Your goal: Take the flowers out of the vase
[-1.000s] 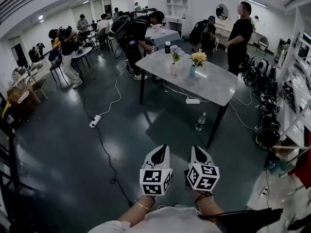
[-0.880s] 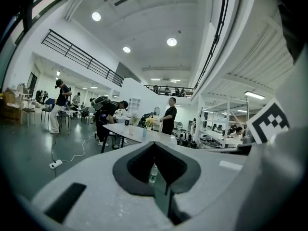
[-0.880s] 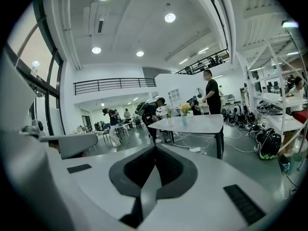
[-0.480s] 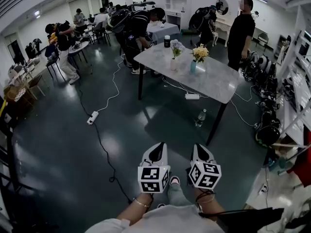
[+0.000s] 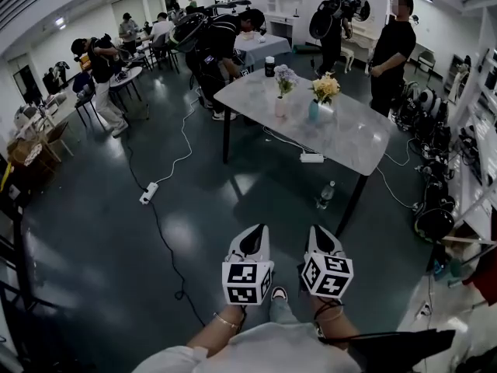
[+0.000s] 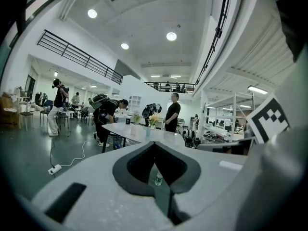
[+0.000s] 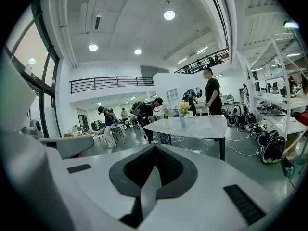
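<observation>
- The left claw (image 5: 254, 238) and the right claw (image 5: 321, 238) sit side by side at the lower middle of the head view. Each has its jaws pressed together with nothing between them. In each claw's own view the pads meet in a closed seam, with only the room beyond.
- Both claws point up the frame toward the counter (image 5: 353, 138), which stands well apart in the upper middle, with bare dark floor between.
- The step in hand looks like the approach, since no flower or vase has been touched yet.
- On the counter, upper middle of the head view, yellow flowers (image 5: 325, 88) stand in a teal vase (image 5: 314, 112). Just to their left, lilac flowers (image 5: 285, 74) stand in a pale vase (image 5: 279, 106).
- Each bunch stands upright, blooms up and stems down into its vase, so its long axis runs vertically along the stems.
- The next move calls for closing the gap and opening one claw. It would then take the stems just above a vase mouth, probably with the other claw steadying the vase. The pull should go straight up along the stems so the vase does not tip.
- A water bottle (image 5: 325, 195) stands on the floor by the near counter leg, and a white power strip (image 5: 311, 158) lies under the counter's near edge. Both are worth avoiding on the way in.
</observation>
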Demonstrator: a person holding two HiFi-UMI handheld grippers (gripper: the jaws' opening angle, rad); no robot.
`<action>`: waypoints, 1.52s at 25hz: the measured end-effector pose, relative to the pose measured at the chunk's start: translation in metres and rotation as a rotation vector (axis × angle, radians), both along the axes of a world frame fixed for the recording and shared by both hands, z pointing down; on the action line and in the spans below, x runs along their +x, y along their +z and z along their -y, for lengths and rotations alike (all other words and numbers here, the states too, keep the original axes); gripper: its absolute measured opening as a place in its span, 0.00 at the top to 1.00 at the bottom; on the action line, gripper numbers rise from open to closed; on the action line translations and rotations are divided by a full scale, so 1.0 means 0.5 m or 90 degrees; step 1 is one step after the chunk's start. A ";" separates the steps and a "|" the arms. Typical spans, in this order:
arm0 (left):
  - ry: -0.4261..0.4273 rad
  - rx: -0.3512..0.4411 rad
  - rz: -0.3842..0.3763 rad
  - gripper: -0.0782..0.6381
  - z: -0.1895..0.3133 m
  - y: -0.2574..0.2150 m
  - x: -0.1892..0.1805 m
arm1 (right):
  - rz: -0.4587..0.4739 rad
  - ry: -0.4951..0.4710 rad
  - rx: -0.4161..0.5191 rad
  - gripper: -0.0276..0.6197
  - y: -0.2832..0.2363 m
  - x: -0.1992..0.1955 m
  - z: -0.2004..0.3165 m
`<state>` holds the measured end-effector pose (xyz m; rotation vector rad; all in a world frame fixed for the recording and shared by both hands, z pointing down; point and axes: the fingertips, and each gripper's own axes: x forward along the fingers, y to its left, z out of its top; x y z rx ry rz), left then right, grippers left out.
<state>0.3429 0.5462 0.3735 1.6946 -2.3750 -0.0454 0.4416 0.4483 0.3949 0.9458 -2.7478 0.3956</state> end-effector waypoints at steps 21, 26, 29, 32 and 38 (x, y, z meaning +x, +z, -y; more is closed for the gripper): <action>-0.013 -0.013 0.003 0.88 0.303 -0.009 -0.155 | -0.020 -0.019 -0.009 0.95 -0.006 -0.160 0.306; -0.012 -0.012 0.004 0.88 0.367 -0.003 -0.177 | -0.027 -0.022 -0.012 0.95 0.005 -0.183 0.370; -0.015 -0.014 0.002 0.88 0.397 0.007 -0.189 | -0.029 -0.028 -0.011 0.95 0.012 -0.197 0.400; -0.017 -0.015 -0.002 0.88 0.421 0.014 -0.200 | -0.033 -0.033 -0.013 0.95 0.019 -0.211 0.424; -0.008 -0.013 -0.011 0.88 0.453 0.013 -0.225 | -0.040 -0.033 -0.014 0.95 0.024 -0.231 0.459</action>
